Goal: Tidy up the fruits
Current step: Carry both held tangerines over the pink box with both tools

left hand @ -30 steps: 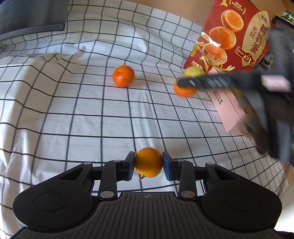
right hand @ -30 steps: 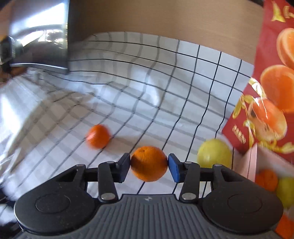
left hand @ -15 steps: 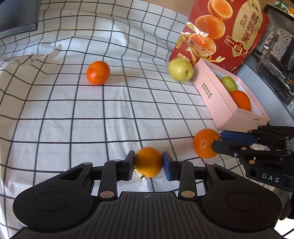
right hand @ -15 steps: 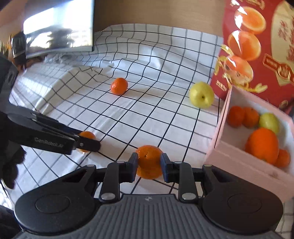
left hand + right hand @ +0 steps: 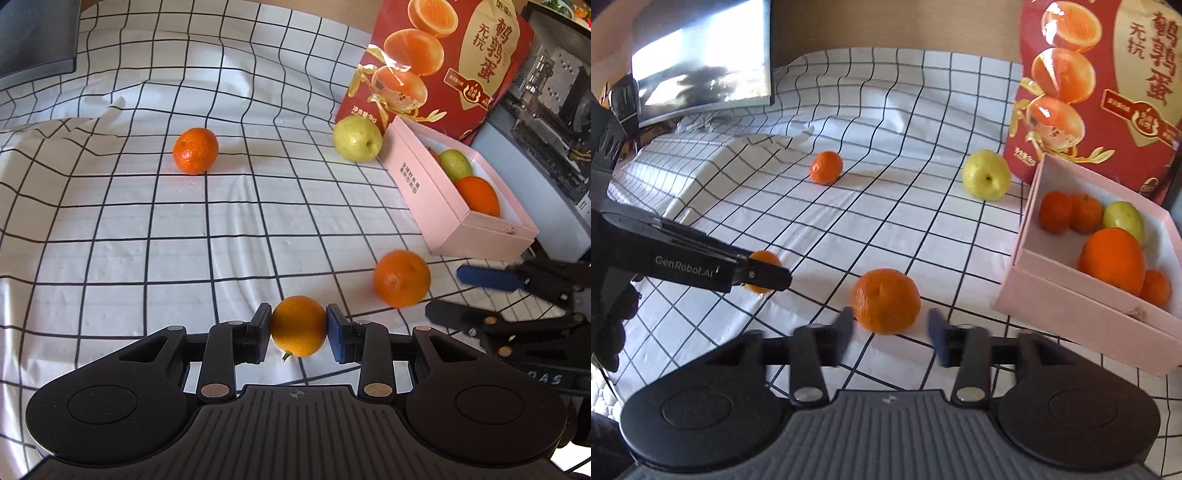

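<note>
Because the fruit was being gathered, the pink box sat open just right of the right tongs, already holding several pieces. Those tongs had just been opening, leaving a mandarin loose on the checked cloth between their fingers. The left tongs were clamped on a small orange, presumably bound for the box.

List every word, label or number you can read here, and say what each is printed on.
"鹌鹑蛋": red bag.
"无抗": same bag.
"1kg": bag's lower left corner, faint.
"GenRobot.AI": left tool, on its side.
"DAS": right tool, partly cut off.
Small round seal and fine print on the bag: too small to read.
Vertical print on the pink box: too small to read.
</note>
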`<control>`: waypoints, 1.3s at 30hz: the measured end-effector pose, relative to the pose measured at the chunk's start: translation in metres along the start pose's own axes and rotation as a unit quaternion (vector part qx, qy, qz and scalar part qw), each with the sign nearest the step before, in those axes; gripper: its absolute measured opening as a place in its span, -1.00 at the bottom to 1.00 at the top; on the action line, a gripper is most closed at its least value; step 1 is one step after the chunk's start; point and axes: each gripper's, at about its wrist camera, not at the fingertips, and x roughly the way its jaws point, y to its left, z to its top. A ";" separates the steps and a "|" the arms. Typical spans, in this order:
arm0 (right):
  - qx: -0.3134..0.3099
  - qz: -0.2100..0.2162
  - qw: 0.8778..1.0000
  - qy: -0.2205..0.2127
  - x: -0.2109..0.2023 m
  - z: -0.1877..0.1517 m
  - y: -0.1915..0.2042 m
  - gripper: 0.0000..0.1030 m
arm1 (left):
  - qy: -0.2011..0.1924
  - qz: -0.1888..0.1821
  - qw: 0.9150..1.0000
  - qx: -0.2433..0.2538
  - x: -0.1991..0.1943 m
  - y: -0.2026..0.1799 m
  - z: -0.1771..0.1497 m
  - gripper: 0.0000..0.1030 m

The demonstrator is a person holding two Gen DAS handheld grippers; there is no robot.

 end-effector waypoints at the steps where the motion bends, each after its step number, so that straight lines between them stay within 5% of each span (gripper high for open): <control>1: 0.000 -0.002 1.000 -0.006 -0.001 0.000 0.000 0.09 | 0.001 0.002 1.000 0.001 0.000 0.000 0.000 -0.29; 10: 0.026 0.003 1.000 -0.016 0.020 0.020 0.000 0.15 | 0.000 0.013 1.000 0.015 -0.007 -0.007 0.001 -0.29; 18: 0.020 0.004 0.999 0.030 0.056 0.016 -0.001 0.16 | 0.000 0.013 0.999 0.029 -0.012 -0.016 -0.001 -0.29; 23: 0.012 0.003 1.000 0.023 0.049 0.013 0.001 -0.05 | 0.006 0.004 0.999 0.033 -0.009 -0.020 -0.003 -0.29; 39: 0.039 -0.029 0.998 0.025 -0.009 -0.017 -0.021 -0.06 | 0.049 -0.050 0.994 0.082 0.015 -0.060 -0.013 -0.29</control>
